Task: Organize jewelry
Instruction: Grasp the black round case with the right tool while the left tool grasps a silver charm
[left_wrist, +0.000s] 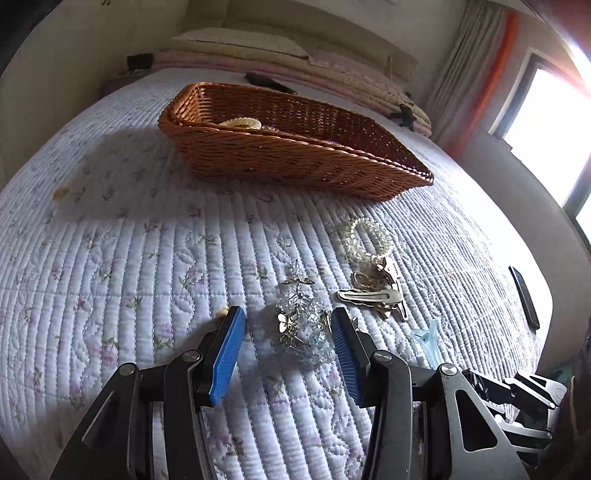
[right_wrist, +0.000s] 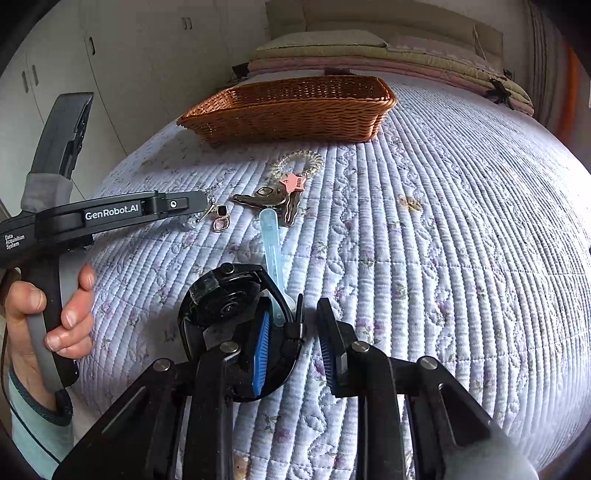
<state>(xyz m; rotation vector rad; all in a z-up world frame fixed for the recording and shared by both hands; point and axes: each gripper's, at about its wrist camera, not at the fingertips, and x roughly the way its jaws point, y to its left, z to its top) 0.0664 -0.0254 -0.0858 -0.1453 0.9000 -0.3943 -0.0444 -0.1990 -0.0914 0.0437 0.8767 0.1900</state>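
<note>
In the left wrist view my left gripper (left_wrist: 287, 319) stands open over the quilt, its blue pads either side of a crystal bracelet with gold butterflies (left_wrist: 303, 330); the left pad is clear of it. In the right wrist view my right gripper (right_wrist: 293, 314) is low over a black wristwatch (right_wrist: 221, 295). Its left finger (right_wrist: 260, 350) sits inside the strap loop, and the strap (right_wrist: 295, 328) runs between the pads with a gap on both sides. A pale blue hair clip (right_wrist: 271, 243) lies just beyond. The wicker basket (left_wrist: 295, 162) holds a cream scrunchie (left_wrist: 240, 122).
A clear coil hair tie (left_wrist: 369, 236), metal hair clips (left_wrist: 369, 295), a pink clip (right_wrist: 293, 182) and dark earrings (right_wrist: 221, 218) lie between the grippers and the basket (right_wrist: 295, 110). A black flat device (left_wrist: 524, 295) lies at the bed's right edge. A hand (right_wrist: 55, 314) holds the left gripper's handle.
</note>
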